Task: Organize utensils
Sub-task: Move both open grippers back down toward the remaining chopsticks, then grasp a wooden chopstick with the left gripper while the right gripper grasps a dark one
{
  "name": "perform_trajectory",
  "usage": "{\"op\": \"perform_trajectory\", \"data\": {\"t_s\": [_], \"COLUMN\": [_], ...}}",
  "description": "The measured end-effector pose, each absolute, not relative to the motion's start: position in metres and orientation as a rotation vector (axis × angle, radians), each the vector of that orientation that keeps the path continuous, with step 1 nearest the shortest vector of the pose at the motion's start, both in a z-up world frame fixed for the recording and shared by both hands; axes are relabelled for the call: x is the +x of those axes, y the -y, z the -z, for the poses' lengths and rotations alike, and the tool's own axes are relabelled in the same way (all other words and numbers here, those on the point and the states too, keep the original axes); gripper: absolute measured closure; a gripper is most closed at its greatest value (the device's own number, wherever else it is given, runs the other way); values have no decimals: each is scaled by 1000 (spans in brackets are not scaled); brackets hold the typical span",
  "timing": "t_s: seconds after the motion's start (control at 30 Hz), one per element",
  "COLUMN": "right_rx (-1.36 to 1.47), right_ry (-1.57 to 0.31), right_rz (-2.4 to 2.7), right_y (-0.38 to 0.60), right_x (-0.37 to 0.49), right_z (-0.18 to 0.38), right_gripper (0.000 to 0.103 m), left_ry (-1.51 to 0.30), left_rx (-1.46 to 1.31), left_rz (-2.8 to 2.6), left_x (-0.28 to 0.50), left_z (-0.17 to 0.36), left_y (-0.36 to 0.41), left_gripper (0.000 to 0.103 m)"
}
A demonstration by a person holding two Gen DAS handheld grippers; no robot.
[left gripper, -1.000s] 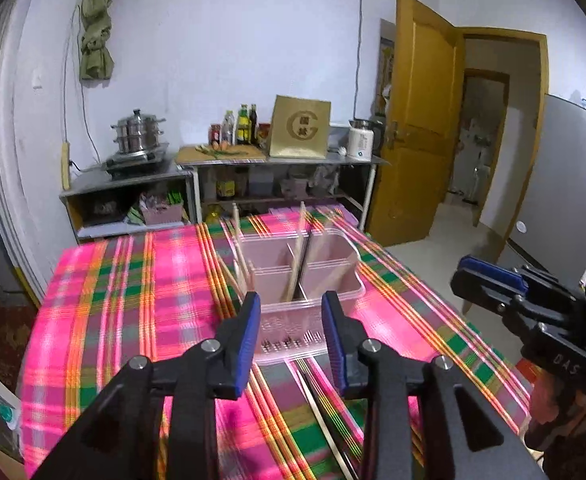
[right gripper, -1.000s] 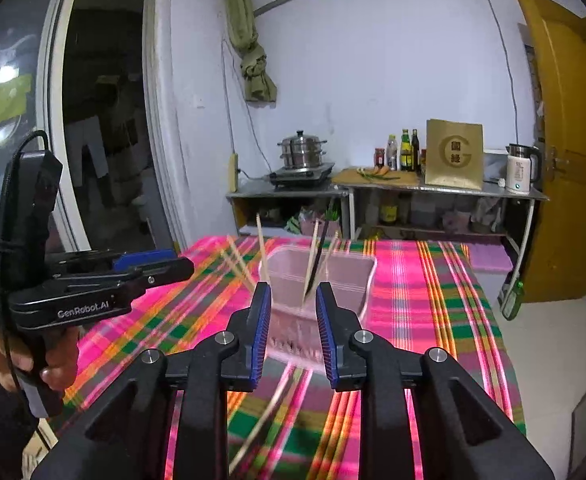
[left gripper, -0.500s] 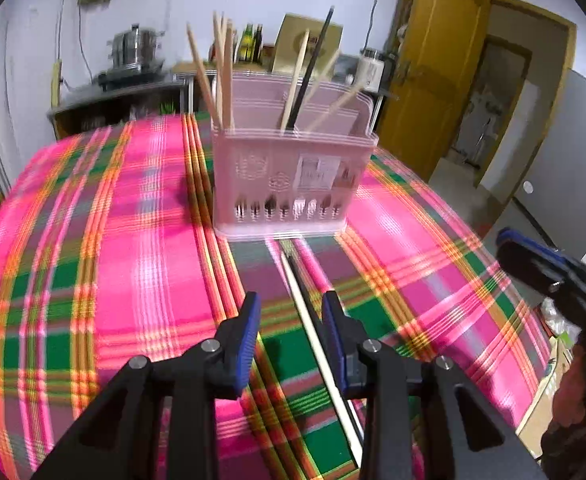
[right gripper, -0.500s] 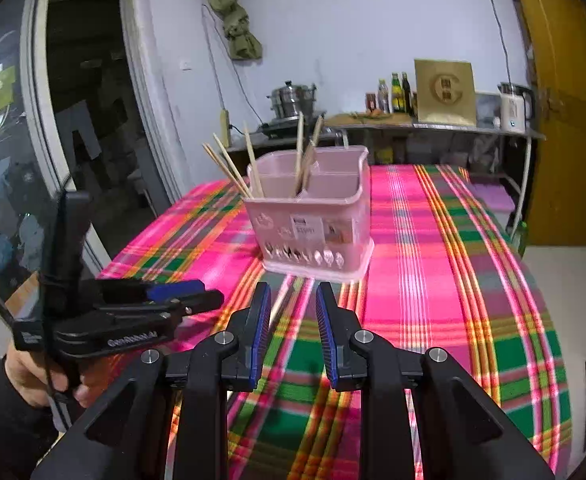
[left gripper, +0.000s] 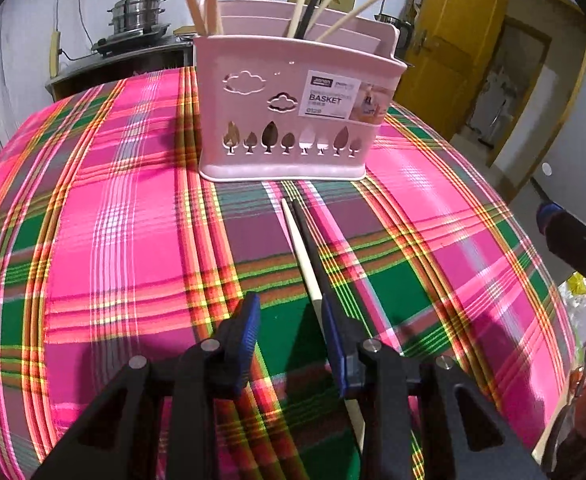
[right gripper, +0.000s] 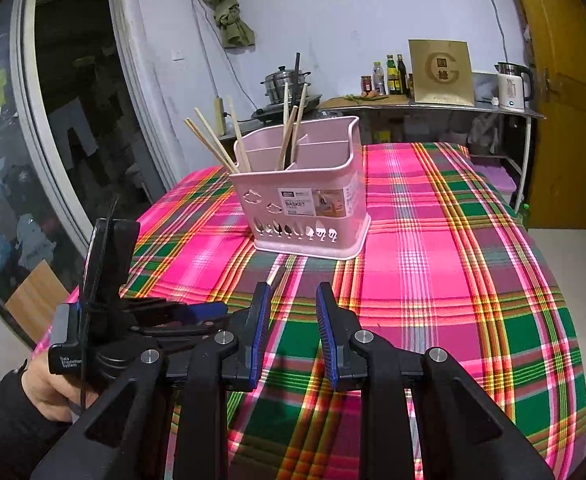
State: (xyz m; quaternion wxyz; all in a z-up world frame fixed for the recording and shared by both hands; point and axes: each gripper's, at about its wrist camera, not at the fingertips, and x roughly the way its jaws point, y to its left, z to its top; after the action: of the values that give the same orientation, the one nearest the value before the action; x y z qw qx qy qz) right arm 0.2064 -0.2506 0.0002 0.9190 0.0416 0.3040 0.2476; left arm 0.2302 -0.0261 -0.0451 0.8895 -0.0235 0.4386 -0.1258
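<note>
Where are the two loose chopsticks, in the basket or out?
Out: the pale chopstick and black chopstick lie flat on the tablecloth before the pink basket.

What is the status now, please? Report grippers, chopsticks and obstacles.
Left gripper open, empty. Right gripper open, empty. Two chopsticks on cloth before pink basket. Nothing in the way.

Left tool (left gripper: 291, 316) tilts steeply down, jaws parted, nothing pressed between its blue pads. Right tool (right gripper: 293, 306) angles down less steeply, jaws likewise apart and empty. A hand (right gripper: 49, 394) at eight o'clock grips the left tool's handle.
</note>
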Motion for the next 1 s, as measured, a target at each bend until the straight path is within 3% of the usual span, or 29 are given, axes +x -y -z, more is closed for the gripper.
{"op": "perform_trajectory", "data": {"t_s": [0.37, 0.53, 0.83, 1.0], "right_rx": [94, 93, 67, 63], "right_ry": [-619, -621, -679, -726], "right_rz": [-509, -507, -510, -510], "right_y": [251, 253, 242, 226], "right_x": [202, 200, 209, 222], "right_z": [-3, -4, 9, 18], "right_gripper": [79, 79, 79, 79], "left_ry": [-892, -892, -909, -930], "left_rx": [100, 133, 114, -34], "left_rz": [192, 206, 191, 181], "left_x": [228, 221, 205, 218], "left_z": [46, 45, 45, 44], "left_y": [48, 38, -25, -47], "left_gripper": [63, 77, 78, 78]}}
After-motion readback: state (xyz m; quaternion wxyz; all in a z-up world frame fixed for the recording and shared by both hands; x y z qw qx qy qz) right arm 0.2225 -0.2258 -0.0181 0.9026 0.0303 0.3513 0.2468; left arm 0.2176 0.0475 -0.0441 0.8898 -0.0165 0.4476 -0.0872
